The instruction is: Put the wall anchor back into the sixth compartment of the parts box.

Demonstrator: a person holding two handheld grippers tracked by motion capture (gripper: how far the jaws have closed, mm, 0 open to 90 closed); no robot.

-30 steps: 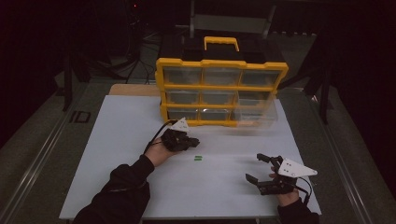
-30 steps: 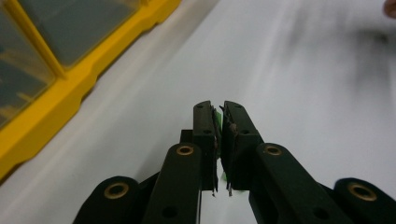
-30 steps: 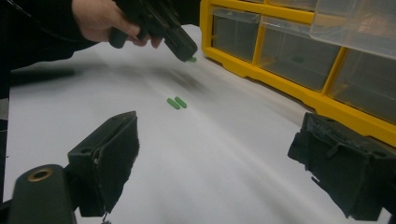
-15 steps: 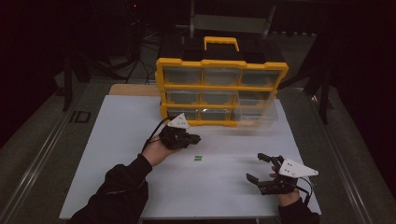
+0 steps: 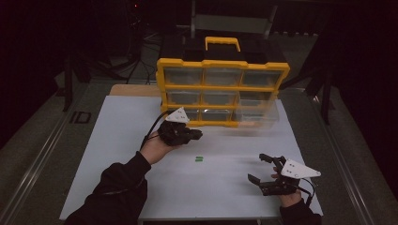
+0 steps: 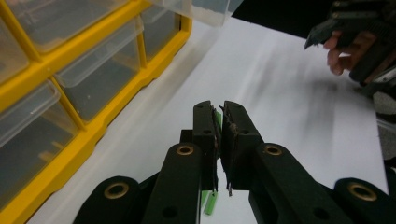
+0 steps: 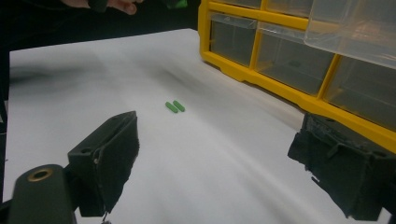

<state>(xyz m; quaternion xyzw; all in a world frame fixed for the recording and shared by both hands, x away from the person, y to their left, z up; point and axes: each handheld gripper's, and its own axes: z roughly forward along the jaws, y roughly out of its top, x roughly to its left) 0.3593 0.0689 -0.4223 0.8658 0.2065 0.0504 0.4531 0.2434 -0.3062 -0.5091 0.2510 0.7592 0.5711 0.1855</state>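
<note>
High view: yellow drawer organizer (image 5: 223, 91) upright at 12 o'clock on white sheet (image 5: 117, 154); lower-right clear drawer (image 5: 257, 116) pulled out.
Left gripper (image 6: 219, 122): jaws nearly together, clamped on a small green peg (image 6: 217, 119); lifted above the sheet at about 10 o'clock from centre, just in front of the organizer's bottom row.
Right gripper (image 7: 212, 161): jaws wide apart, nothing between them; low at 5 o'clock.
Loose pegs: two green pegs (image 7: 175, 106) side by side, touching, near sheet centre.
Handling, judged: pegs light, stiff, smooth; prone to roll or squirt from the pads.
Hold point, judged: across mid-length, pads square on the sides.
Risk, judged: thin grip, peg could twist on the way to the open drawer.
</note>
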